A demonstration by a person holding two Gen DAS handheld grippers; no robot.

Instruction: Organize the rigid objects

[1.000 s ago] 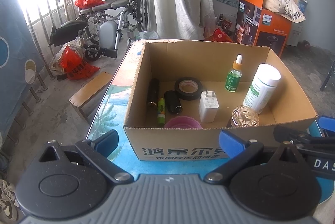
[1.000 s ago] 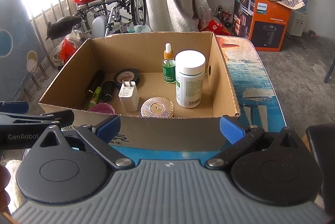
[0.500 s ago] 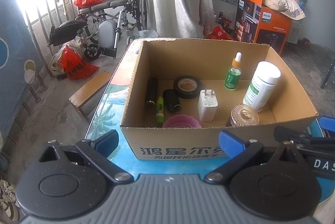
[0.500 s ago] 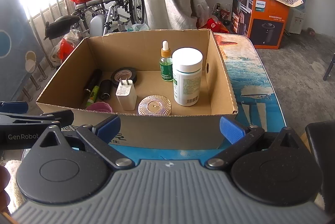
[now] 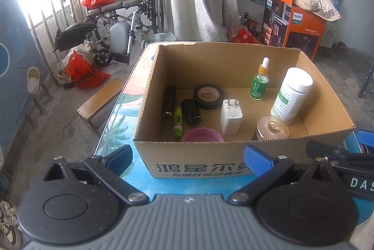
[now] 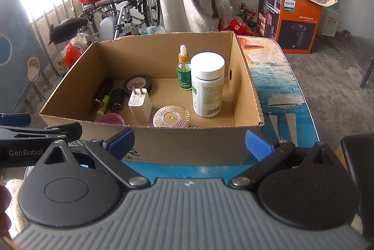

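On the blue printed counter (image 6: 275,77) stands an open brown cardboard box (image 5: 233,156), its near wall hiding most of a pink ribbed cup (image 5: 202,135). Both the left tongs (image 5: 188,155) and right tongs (image 6: 189,141) are released, empty, just short of the box.

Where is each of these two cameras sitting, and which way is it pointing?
Left wrist: on the left gripper, facing the box from its near left; both open fingers show, and the right gripper at the right edge.
Right wrist: on the right gripper, facing the box from its near right; both open fingers show, and the left gripper at the left edge.
Shared: the box, white bottle, dropper bottle, charger, tape, wheelchair.
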